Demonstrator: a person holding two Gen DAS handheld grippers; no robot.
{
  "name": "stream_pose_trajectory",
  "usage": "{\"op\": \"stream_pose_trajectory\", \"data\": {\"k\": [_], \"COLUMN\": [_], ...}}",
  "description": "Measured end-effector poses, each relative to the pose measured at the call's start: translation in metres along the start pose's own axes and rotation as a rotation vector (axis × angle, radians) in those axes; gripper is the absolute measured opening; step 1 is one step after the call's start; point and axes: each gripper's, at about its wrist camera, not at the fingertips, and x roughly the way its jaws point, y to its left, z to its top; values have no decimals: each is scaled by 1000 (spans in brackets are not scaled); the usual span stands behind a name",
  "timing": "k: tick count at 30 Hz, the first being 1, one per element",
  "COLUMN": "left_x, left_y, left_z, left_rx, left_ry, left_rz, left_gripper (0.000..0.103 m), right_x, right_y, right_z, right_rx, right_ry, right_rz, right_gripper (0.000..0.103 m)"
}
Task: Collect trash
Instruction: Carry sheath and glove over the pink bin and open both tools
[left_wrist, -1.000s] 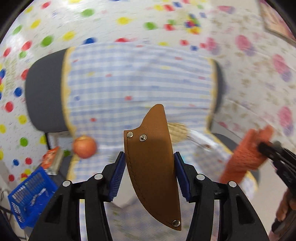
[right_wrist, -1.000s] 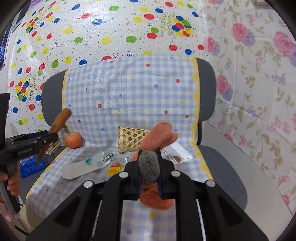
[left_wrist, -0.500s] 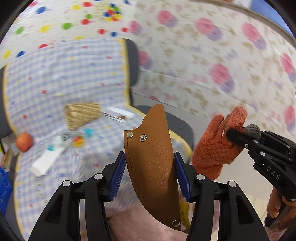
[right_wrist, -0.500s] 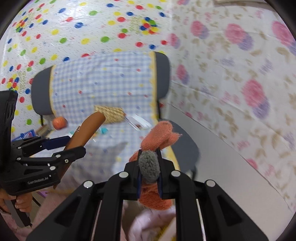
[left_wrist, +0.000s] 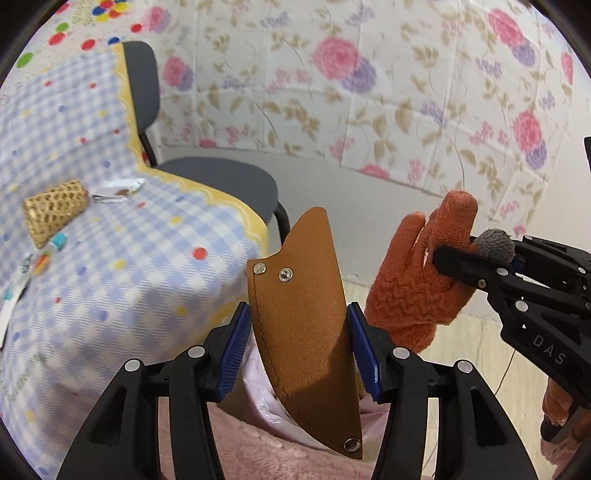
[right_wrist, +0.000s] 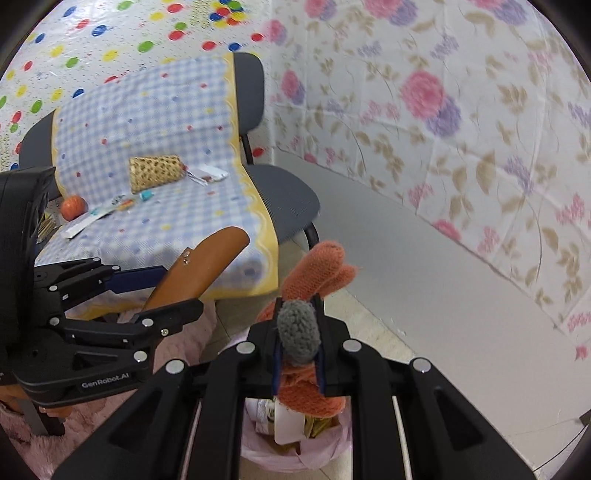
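Observation:
My left gripper (left_wrist: 300, 350) is shut on a brown leather sheath (left_wrist: 306, 325), also seen in the right wrist view (right_wrist: 199, 273). My right gripper (right_wrist: 297, 354) is shut on an orange knit glove (right_wrist: 317, 269) with a grey fingertip (right_wrist: 297, 330); the glove also shows in the left wrist view (left_wrist: 413, 280). Both are held off the chair's right side. Right under the glove stands a bin with a pink bag (right_wrist: 295, 450) holding trash; its liner shows below the sheath (left_wrist: 273, 410).
A grey chair (right_wrist: 291, 192) covered with a blue checked cloth (right_wrist: 177, 122) holds a woven straw cone (right_wrist: 155, 171), an apple (right_wrist: 73, 207), wrappers (right_wrist: 110, 210) and a small packet (right_wrist: 208, 173). A pink rug (left_wrist: 266, 454) lies below. A floral wall (right_wrist: 461, 122) stands right.
Both grippers have swung right, away from the chair seat, carrying the sheath and the glove. The bin with the pink bag has come into view under the right gripper.

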Motion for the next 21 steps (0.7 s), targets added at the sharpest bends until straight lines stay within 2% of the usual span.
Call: {"op": "stream_pose_trajectory", "data": {"k": [4, 6, 7, 13, 21], "left_x": [20, 25, 26, 21, -18], "left_y": [-1, 1, 3, 16, 48], "left_z": [0, -1, -1, 3, 13], "left_rx": [-9, -20, -25, -66, -128], "left_ry": [56, 73, 75, 64, -27], "left_rz": [-15, -6, -10, 17, 109], "left_gripper": [57, 77, 78, 79, 79], "right_x": [14, 20, 21, 14, -1], "right_y": [-8, -13, -15, -27, -11], "right_z": [-6, -8, -8, -2, 28], "right_rx": [21, 43, 49, 73, 50], "right_ry": [27, 39, 39, 8, -73], "right_rz": [9, 9, 10, -7, 44], "right_gripper": [19, 26, 33, 35, 35]}}
